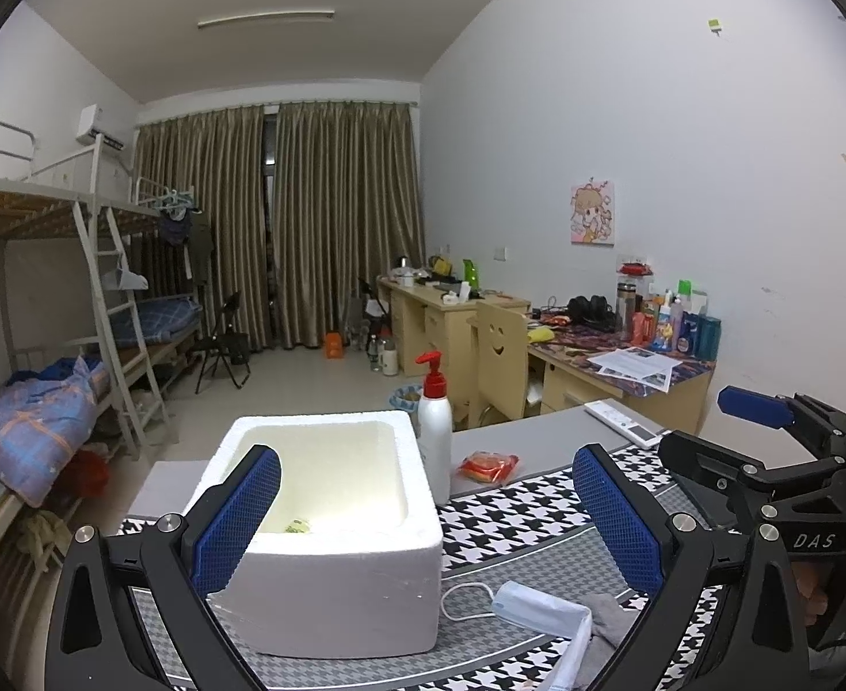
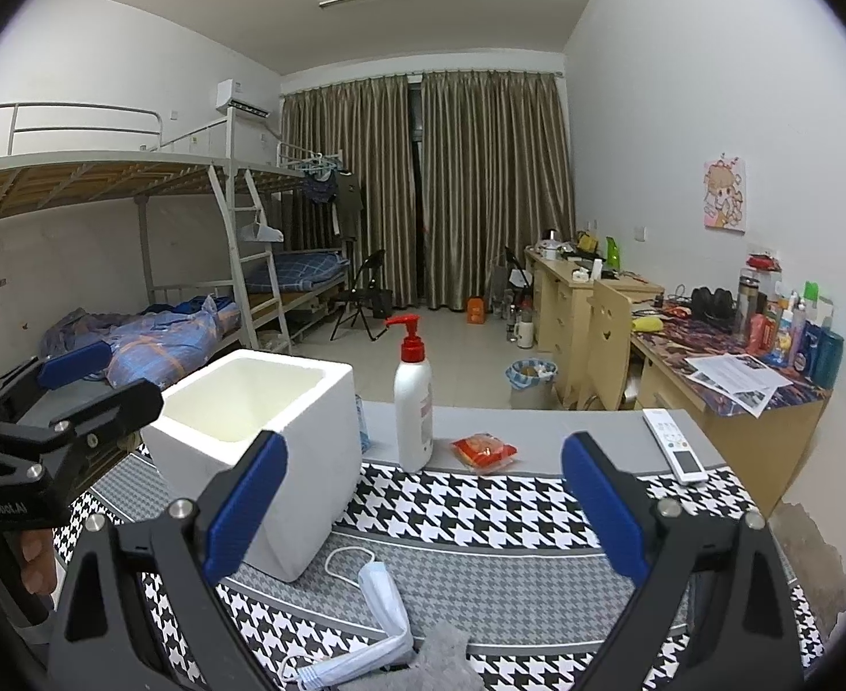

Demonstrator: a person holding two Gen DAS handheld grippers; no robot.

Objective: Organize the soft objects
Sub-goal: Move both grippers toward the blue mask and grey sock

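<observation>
Lowest in both views, both grippers are spread wide and hold nothing: the left gripper (image 1: 426, 509) frames the foam box (image 1: 331, 524), the right gripper (image 2: 423, 504) frames bare cloth. Just below the right one, at the bottom centre of its view, lie the soft things: a blue face mask (image 2: 380, 604) with its ear loop trailing toward the box, and a grey rag (image 2: 443, 662) touching the mask's lower end. A small item (image 1: 298, 527) already sits on the box floor; what it is I cannot tell.

The risks, as I judge them: the loop may snag on a finger and drag the mask, a pinch may catch the houndstooth cloth (image 2: 509, 512) as well, and the light box could slide or knock the pump bottle (image 2: 413, 403) just behind it.

Further up the frame, a red packet (image 2: 483, 450) and a remote (image 2: 673, 444) rest on the grey table (image 2: 567, 437). Beyond are bunk beds at left, curtains at centre and cluttered desks at right.
</observation>
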